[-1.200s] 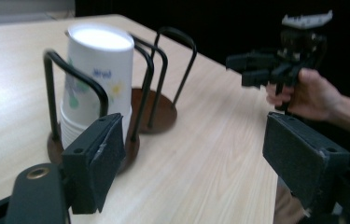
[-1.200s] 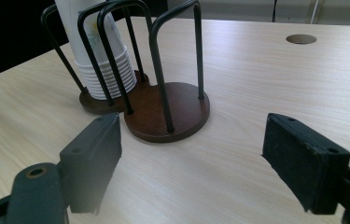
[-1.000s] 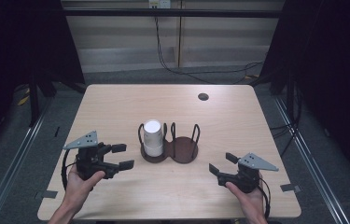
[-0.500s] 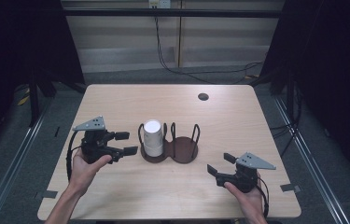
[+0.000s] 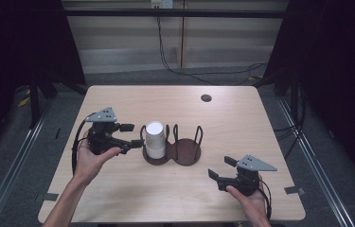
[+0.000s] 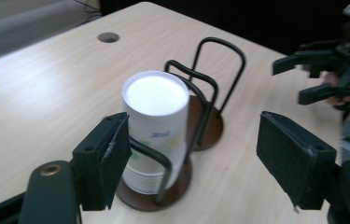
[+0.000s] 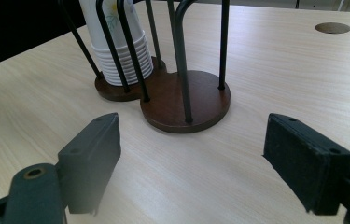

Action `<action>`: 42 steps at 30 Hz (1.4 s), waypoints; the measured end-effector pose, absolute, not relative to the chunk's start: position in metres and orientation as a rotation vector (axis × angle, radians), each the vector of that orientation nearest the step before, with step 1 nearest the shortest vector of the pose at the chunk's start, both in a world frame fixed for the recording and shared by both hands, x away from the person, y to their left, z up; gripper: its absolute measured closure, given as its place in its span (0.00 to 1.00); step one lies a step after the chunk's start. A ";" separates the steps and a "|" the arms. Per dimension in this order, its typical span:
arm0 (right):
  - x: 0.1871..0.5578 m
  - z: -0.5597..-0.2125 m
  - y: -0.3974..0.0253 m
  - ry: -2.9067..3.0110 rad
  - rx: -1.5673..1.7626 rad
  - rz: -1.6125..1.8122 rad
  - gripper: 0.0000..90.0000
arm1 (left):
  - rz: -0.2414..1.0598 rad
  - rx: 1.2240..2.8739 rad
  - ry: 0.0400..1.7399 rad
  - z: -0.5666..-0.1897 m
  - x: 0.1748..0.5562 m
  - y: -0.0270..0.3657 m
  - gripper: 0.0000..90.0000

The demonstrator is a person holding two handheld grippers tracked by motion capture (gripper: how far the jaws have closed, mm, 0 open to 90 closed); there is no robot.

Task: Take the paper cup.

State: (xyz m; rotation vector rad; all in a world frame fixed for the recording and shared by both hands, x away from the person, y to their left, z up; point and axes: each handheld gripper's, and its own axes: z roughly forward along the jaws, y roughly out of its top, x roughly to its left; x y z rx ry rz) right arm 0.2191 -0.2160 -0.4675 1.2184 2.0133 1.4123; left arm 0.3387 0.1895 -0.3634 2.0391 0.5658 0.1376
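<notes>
Surface: pale wood table [image 5: 118, 189], dark surrounds, round cable hole [image 5: 206, 98] near the far edge.
Cup stack: white paper cups [image 5: 155, 139] nested, standing upright, long axis vertical, closed bottom facing up, rims down.
Location: in the left ring of the two-ring wire holder [image 5: 184, 150], mid-table; right ring vacant.
Left gripper [image 5: 132, 135]: jaws wide apart, pointed at the stack, just beside it, not touching.
Right gripper [image 5: 221, 171]: jaws apart, holding nothing, near the front edge, well apart from the holder.

High overhead; 2 close tool views, shared rack [image 5: 173, 149].
</notes>
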 end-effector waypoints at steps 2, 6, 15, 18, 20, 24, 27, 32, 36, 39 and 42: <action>0.220 -0.468 -0.216 2.016 1.224 1.414 0.20 | 0.127 2.057 0.561 -0.362 0.343 0.186 0.29; 0.219 -0.467 -0.216 2.018 1.222 1.417 0.20 | 0.120 2.090 0.560 -0.360 0.352 0.179 0.29; 0.220 -0.468 -0.216 2.029 1.217 1.417 0.20 | 0.118 2.154 0.560 -0.354 0.363 0.165 0.29; 0.220 -0.468 -0.216 2.030 1.219 1.417 0.20 | 0.125 2.196 0.565 -0.354 0.368 0.159 0.29; 0.220 -0.468 -0.216 2.031 1.220 1.417 0.20 | 0.127 2.205 0.565 -0.353 0.370 0.158 0.29; 0.220 -0.469 -0.215 2.045 1.227 1.410 0.20 | 0.152 2.213 0.608 -0.354 0.376 0.156 0.29; 0.222 -0.470 -0.214 2.062 1.224 1.410 0.20 | 0.132 2.258 0.600 -0.354 0.381 0.152 0.29; 0.221 -0.469 -0.214 2.063 1.229 1.415 0.20 | 0.115 2.327 0.562 -0.351 0.390 0.149 0.29; 0.221 -0.470 -0.214 2.065 1.225 1.415 0.20 | 0.097 2.343 0.549 -0.351 0.393 0.146 0.28; 0.222 -0.470 -0.214 2.069 1.223 1.413 0.20 | 0.089 2.368 0.544 -0.355 0.396 0.138 0.27; 0.221 -0.470 -0.214 2.070 1.219 1.414 0.20 | 0.083 2.381 0.536 -0.355 0.398 0.132 0.27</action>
